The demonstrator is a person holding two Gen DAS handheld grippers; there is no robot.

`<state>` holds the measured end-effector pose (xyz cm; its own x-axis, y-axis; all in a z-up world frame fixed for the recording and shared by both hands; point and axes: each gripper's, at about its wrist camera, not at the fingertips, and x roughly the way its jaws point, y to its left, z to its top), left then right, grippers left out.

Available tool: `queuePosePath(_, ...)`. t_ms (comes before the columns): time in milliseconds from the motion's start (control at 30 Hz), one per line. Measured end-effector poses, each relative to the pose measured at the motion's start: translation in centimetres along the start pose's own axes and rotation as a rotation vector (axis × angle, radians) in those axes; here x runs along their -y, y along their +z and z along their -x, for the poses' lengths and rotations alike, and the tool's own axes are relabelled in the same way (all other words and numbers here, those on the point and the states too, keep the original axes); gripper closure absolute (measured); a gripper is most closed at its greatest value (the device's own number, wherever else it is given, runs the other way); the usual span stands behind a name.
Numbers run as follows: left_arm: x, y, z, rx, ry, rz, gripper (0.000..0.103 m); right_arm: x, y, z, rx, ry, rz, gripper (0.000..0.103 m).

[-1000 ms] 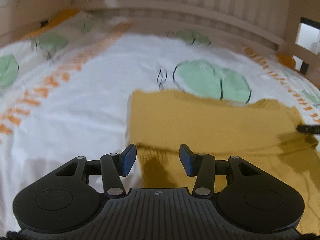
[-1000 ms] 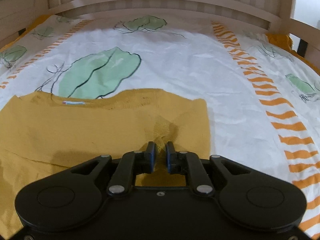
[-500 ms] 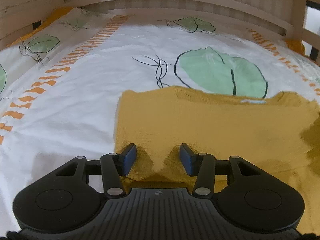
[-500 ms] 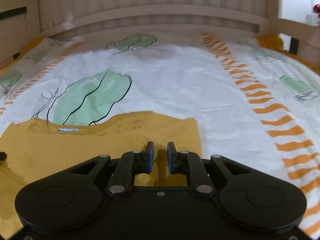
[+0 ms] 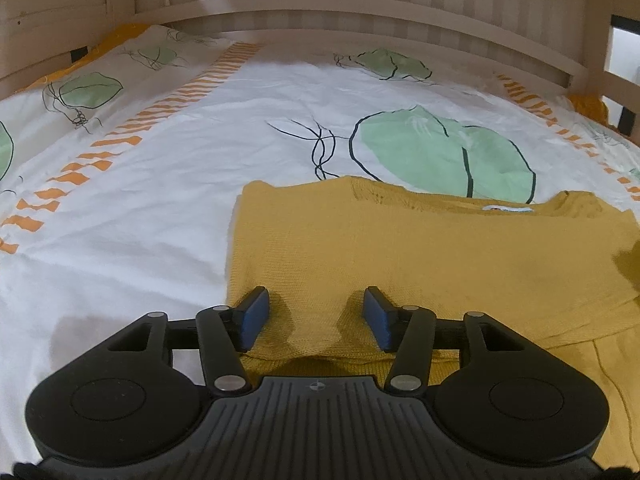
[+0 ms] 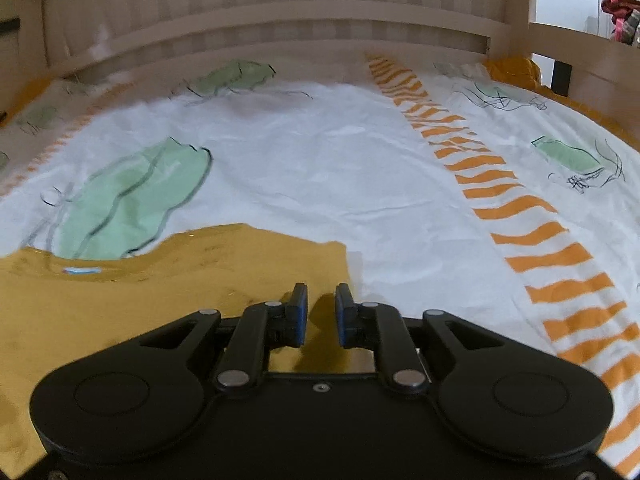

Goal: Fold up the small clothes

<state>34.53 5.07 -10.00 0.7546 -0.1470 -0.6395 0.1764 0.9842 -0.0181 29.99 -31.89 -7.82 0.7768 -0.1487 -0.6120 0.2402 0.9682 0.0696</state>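
A mustard-yellow knit top (image 5: pixel 420 252) lies flat on the bed, neckline with a small white label away from me. My left gripper (image 5: pixel 316 312) is open, its fingers resting on the top's near left part with a ridge of fabric between them. In the right wrist view the same top (image 6: pixel 160 292) fills the lower left. My right gripper (image 6: pixel 320 312) stands over the top's right edge, jaws a narrow gap apart; no fabric is pinched between them.
The bed sheet (image 5: pixel 160 200) is white with green leaf prints and orange striped bands (image 6: pixel 520 216). A wooden slatted bed rail (image 5: pixel 360 4) runs across the far side, with side rails right (image 6: pixel 580 52). Yellow fabric (image 6: pixel 512 68) sits in the far right corner.
My right gripper opened slightly and let go of the top's corner, which now lies flat. My left gripper moved onto the top's left part, still open.
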Motion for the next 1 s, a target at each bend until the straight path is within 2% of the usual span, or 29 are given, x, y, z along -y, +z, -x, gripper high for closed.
queuePosePath(133,-0.3,0.5,0.3,-0.029,-0.031,-0.006,0.051,0.3,-1.3,2.1,0.000,0.027,-0.013,0.073)
queuePosePath(200,-0.7,0.7,0.9,-0.050,-0.044,0.002,0.052,0.8,-1.7,3.1,-0.002,0.037,-0.026,0.057)
queuePosePath(267,-1.0,0.5,2.3,-0.053,-0.042,0.024,0.053,1.3,-2.3,4.8,0.007,0.052,-0.041,0.050)
queuePosePath(600,-3.9,-2.3,13.1,-0.069,-0.068,0.220,0.053,3.6,-6.5,14.5,-0.002,0.130,-0.072,0.050)
queuePosePath(867,-3.7,-6.9,20.3,-0.139,-0.105,0.223,0.053,4.4,-10.8,21.5,-0.059,0.190,-0.096,0.050)
queuePosePath(1000,-3.3,-9.8,22.3,-0.192,-0.105,0.177,0.053,4.7,-12.6,24.3,-0.086,0.198,-0.097,0.050)
